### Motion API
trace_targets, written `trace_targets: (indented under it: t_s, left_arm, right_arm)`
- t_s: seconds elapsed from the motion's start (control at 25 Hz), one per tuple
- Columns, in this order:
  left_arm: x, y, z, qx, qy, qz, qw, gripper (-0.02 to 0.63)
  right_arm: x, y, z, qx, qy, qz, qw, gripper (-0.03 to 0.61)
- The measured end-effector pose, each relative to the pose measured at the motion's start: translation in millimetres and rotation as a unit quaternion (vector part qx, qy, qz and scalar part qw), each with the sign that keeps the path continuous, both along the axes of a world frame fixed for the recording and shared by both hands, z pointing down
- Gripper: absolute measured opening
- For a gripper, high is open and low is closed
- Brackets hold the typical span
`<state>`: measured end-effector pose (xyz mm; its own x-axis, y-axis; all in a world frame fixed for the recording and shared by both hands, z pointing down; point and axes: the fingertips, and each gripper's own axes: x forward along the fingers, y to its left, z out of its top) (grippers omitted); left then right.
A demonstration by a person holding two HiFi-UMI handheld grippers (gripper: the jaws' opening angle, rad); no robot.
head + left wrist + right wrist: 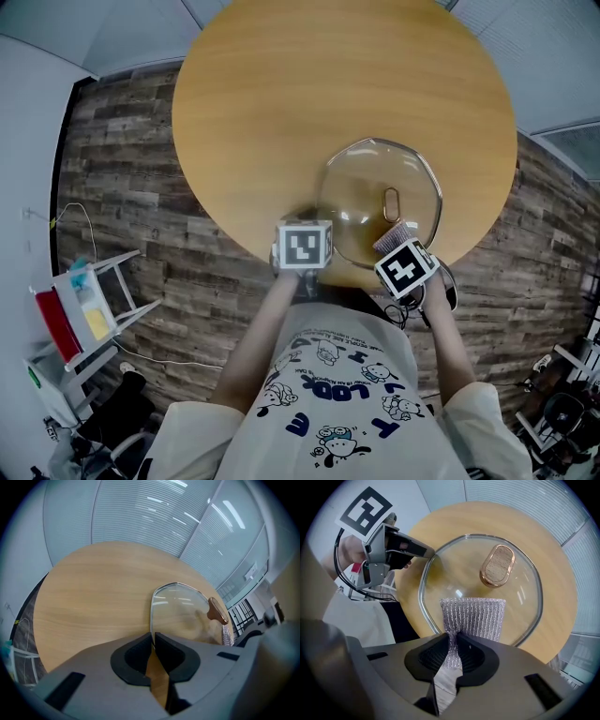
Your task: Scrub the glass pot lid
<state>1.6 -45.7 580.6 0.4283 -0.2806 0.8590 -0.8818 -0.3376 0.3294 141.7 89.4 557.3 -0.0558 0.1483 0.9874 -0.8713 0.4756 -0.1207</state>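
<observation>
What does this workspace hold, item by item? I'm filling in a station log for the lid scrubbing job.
Surface: round wooden table.
Job's things: glass pot lid by the table's near edge, knob up; mesh scrub cloth over its near side.
Clutter: nothing seen.
Grippers: left gripper shut on the lid's rim; right gripper shut on the cloth.
Cables: black cable at the left gripper; white cord on the floor.
Surroundings: plank floor, white rack at the left.

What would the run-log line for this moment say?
left hand-held gripper: shut on glass pot lid rim | right hand-held gripper: shut on mesh scrub cloth, over lid | lid on table
</observation>
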Motion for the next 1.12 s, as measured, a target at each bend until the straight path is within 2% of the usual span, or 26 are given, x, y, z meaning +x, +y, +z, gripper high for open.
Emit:
trace_targets:
  t_s: [1.12]
  left_arm:
    - [-2.1,-0.5,-1.7,0.01,-0.003,-0.022,0.9997,0.034]
  right_arm:
    - [-40.2,-7.7,-1.1,-0.007,-0.087,0.01,0.996,0.064]
